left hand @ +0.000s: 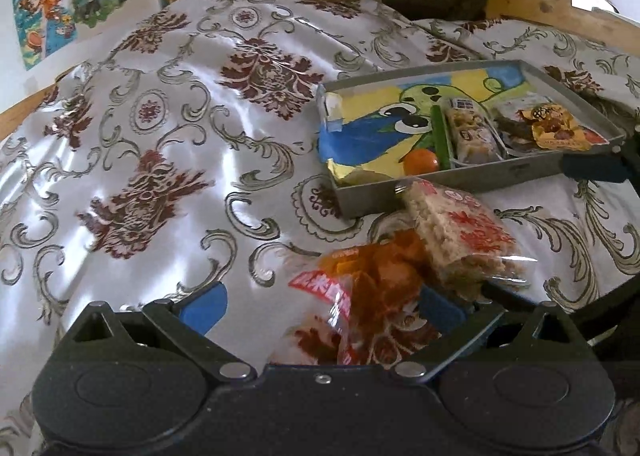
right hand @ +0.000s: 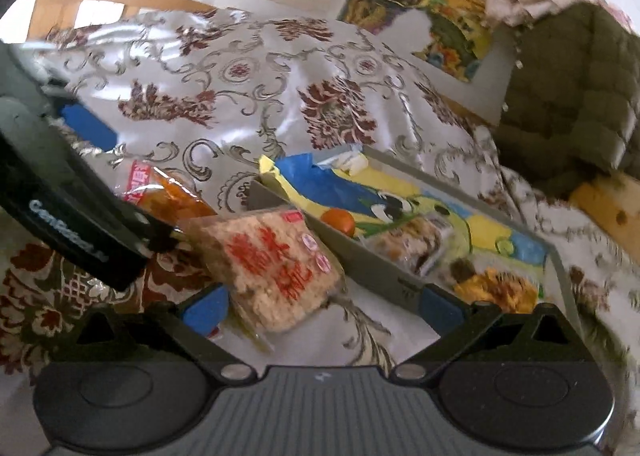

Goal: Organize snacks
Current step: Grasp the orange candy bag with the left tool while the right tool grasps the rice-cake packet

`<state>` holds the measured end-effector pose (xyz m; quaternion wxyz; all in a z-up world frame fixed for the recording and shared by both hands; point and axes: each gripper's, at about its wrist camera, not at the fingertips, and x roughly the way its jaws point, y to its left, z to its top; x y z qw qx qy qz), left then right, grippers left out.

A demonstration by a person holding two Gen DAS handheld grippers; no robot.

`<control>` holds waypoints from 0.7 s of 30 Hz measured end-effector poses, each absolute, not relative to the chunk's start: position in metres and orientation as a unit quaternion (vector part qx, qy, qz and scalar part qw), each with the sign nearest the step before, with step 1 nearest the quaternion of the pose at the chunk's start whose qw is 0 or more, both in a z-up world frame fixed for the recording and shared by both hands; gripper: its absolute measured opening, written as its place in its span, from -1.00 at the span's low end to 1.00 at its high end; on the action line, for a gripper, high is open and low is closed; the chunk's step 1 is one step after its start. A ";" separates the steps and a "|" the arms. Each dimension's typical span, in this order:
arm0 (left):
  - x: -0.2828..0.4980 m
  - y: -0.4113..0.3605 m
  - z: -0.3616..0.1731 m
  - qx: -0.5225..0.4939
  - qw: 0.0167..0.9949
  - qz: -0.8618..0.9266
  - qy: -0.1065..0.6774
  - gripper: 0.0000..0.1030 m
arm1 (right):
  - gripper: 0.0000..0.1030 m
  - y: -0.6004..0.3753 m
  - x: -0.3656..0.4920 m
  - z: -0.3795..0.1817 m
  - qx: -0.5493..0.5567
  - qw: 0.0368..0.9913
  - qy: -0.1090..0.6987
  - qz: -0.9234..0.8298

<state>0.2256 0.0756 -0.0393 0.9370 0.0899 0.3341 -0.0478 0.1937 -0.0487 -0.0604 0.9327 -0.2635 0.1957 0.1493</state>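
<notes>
The snack tray (left hand: 460, 185), a shallow grey box lined with a cartoon drawing of a green big-eyed creature on blue and yellow, sits on the counter (left hand: 168, 127) under a glossy white cloth with maroon and grey damask scrolls. Inside it lie a clear-wrapped nut bar (left hand: 472, 131), a yellow-labelled dark snack pack (left hand: 556, 127), a green stick (left hand: 440, 135) and a small orange fruit (left hand: 421, 161). Just outside the tray's near wall, a puffed-rice cake pack (right hand: 276, 272) with large red Chinese characters, not legible, leans tilted beside an orange snack bag (left hand: 360, 296) with a red-and-white Chinese label. The left gripper (left hand: 320, 308) has its jaws spread around the orange bag without pinching it; the right gripper (right hand: 324, 308) has its jaws spread around the rice cake pack. The left tool's black body carries pale lettering, too blurred to read.
</notes>
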 end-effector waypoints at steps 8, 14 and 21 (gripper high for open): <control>0.235 0.079 -0.042 0.052 0.936 -0.102 0.333 0.72 | 0.94 -0.029 0.201 -0.075 -0.319 0.920 0.182 0.140; 0.238 0.080 -0.045 0.019 0.927 -0.143 0.346 0.05 | 0.34 -0.030 0.198 -0.077 -0.318 0.913 0.188 0.172; 0.236 0.070 -0.047 0.041 0.922 -0.149 0.354 -0.23 | -0.20 -0.032 0.185 -0.078 -0.323 0.910 0.190 0.177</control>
